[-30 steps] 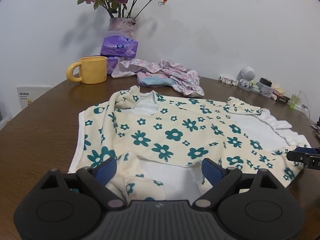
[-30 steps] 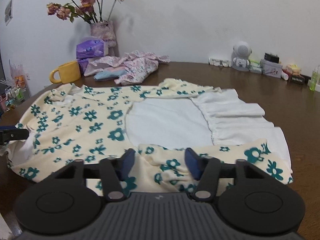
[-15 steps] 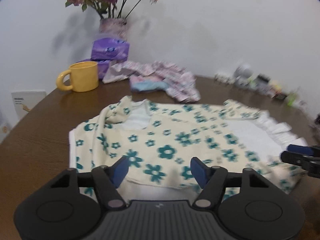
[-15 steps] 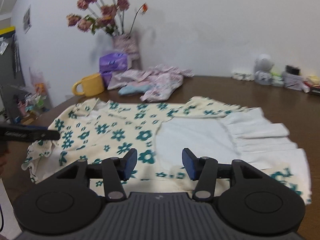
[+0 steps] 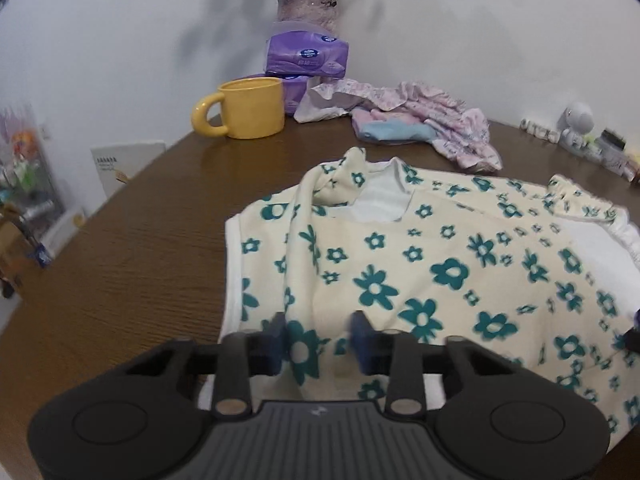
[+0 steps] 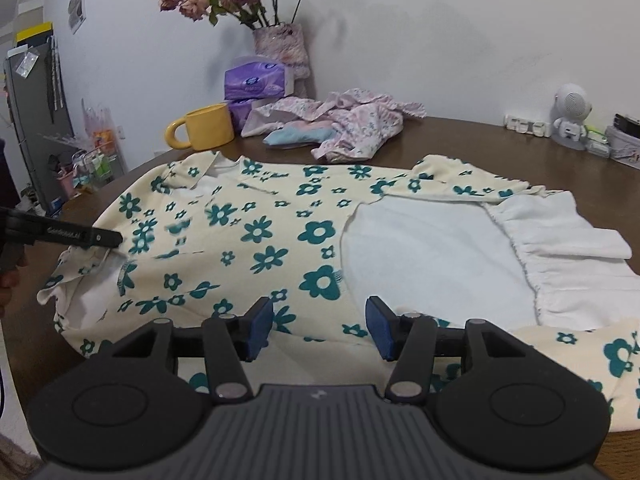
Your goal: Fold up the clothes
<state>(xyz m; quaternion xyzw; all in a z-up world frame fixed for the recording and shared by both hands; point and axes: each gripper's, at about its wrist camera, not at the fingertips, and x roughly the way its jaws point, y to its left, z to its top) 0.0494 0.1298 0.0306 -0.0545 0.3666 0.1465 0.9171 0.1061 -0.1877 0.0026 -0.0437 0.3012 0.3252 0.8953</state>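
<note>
Cream dress with teal flowers [image 6: 256,240] lies spread flat on the brown desk [image 5: 132,248]. Left gripper [image 5: 318,340] hangs over its near hem, fingers parted with nothing between them. Right gripper [image 6: 320,326] hovers above the hem, fingers wide apart, gripping nothing.

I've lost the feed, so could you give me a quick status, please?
Both grippers open, left, right, over near hem. Dress spread flat on table, unfolded. Mug and pink clothes clear behind.
</note>
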